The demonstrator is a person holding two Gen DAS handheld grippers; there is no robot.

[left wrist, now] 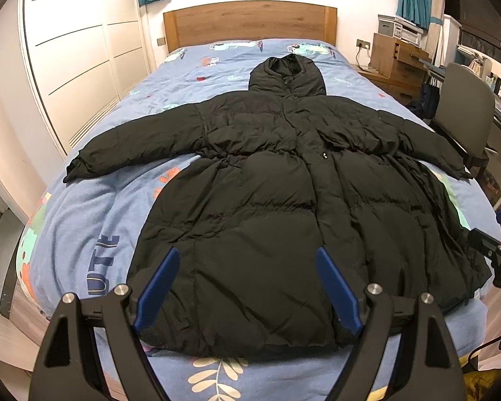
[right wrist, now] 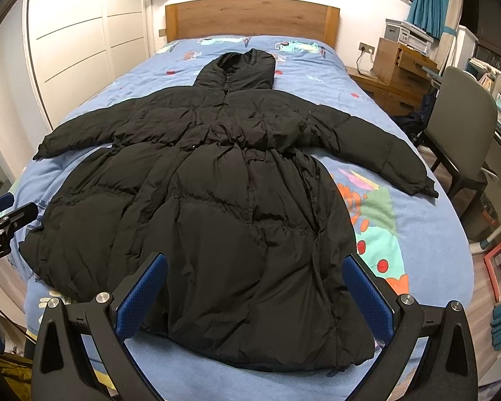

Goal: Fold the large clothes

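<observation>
Now | your left gripper (left wrist: 247, 255): jaws wide apart, holding nothing, above the coat (left wrist: 284, 200) hem | your right gripper (right wrist: 255, 262): same | coat spread flat on bed (right wrist: 417, 240)

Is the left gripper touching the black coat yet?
Cannot tell. In the left wrist view the left gripper is open over the black coat near its hem, but whether the blue fingers rest on the fabric or hover above it is unclear.
</observation>
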